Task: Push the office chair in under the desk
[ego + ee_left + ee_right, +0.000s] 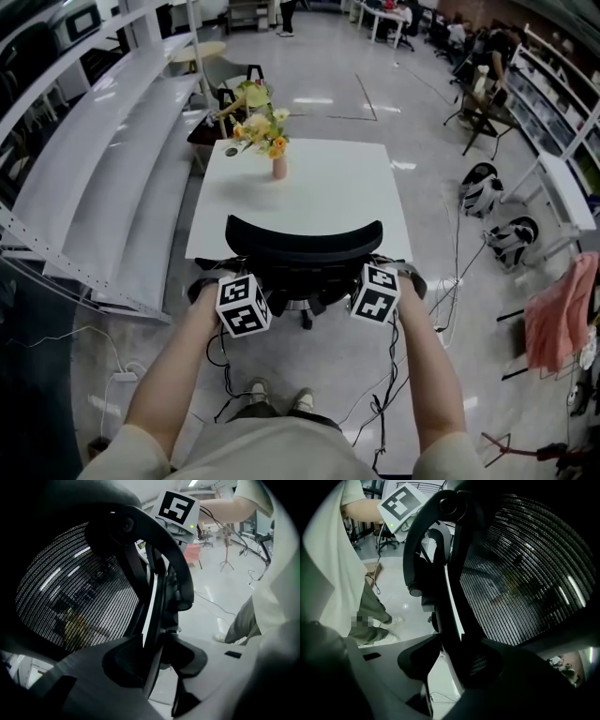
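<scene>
Head view: office chair (305, 246) backrest sits at the desk (337, 187) near edge, left gripper (154, 667) and right gripper (450, 667) each clamped on its back frame, so probably only a final nudge remains.

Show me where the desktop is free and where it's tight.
Free: the right half and near strip of the desk, clear of the flower vase at far left. Tight: the office chair fills the near edge, the left gripper and right gripper shut on its back; cables cross the floor at right.
</scene>
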Demonstrator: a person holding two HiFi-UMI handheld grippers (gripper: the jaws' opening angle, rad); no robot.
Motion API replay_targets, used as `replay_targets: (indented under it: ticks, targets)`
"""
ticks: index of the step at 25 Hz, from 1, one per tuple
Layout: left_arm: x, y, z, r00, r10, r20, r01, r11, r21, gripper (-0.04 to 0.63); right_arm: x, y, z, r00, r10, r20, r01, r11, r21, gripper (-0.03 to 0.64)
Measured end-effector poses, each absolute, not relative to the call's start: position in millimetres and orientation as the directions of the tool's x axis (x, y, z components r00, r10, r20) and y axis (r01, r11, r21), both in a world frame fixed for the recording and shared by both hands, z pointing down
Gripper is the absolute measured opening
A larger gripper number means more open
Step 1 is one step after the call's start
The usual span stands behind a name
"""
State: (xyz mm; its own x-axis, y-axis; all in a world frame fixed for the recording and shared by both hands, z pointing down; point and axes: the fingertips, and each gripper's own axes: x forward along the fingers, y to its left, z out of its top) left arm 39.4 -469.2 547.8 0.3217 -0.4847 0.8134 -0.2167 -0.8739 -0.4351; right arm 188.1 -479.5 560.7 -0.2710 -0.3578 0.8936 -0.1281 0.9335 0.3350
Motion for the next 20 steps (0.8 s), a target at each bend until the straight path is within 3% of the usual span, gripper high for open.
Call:
replay_targets:
  ticks: [16,20]
  targets:
    - [31.6,-477.8,547.7,0.342,-0.444,0.828,-0.195,-0.896,-0.399,0.146,180.5,-485.4,561.1,-0.260,-0.365,0.894,-0.140,0.930,0.339,0.149]
    - [31.1,-476.9,545.9,0.339,-0.481,0.808,-0.199,-0.876,-0.438,0.147,180.2,-485.4,560.6,-0.249,-0.407,0.879,-0.167,0.912,0.376,0.155]
